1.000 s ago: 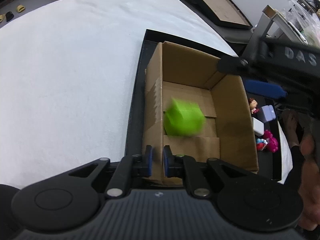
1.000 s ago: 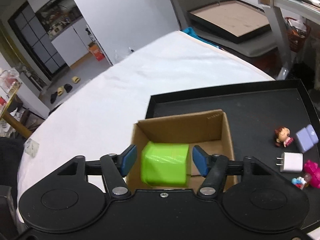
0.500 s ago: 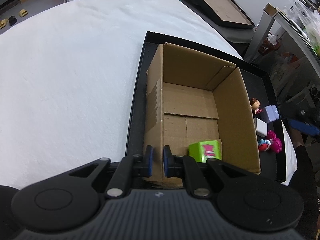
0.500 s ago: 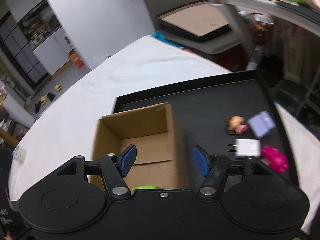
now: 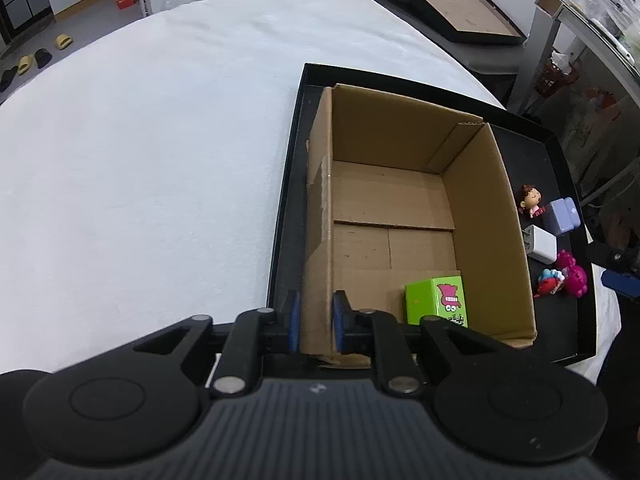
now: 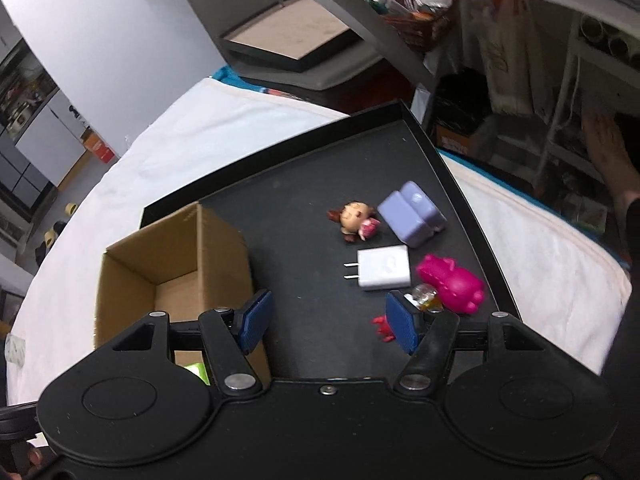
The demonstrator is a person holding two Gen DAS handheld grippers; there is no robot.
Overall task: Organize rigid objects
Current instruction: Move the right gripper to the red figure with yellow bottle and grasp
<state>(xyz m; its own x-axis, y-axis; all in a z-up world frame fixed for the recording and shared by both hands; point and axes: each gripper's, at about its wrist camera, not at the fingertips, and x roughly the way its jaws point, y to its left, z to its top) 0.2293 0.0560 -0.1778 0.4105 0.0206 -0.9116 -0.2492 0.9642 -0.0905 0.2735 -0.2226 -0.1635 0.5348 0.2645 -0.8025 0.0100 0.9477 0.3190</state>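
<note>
An open cardboard box [image 5: 484,216] [image 6: 132,276] stands in a black tray [image 5: 286,208] [image 6: 304,192]. A green cube [image 5: 438,304] lies in the box's near right corner. My left gripper [image 5: 314,322] is shut on the box's near left wall. My right gripper [image 6: 328,320] is open and empty above the tray, right of the box. Ahead of it lie a white charger [image 6: 386,268], a doll figure [image 6: 354,220], a lilac block [image 6: 412,214], a pink toy [image 6: 452,284] and a small red toy [image 6: 382,328] by the right finger.
The tray sits on a white cloth-covered table [image 5: 140,140]. A second framed tray [image 6: 288,36] and a cluttered shelf [image 6: 520,60] lie beyond the table. The same small toys show right of the box in the left wrist view [image 5: 548,232].
The green cube dropped from my right gripper into the box and settled in its near right corner. The right gripper swung right over the small toys. The left gripper kept its hold.
</note>
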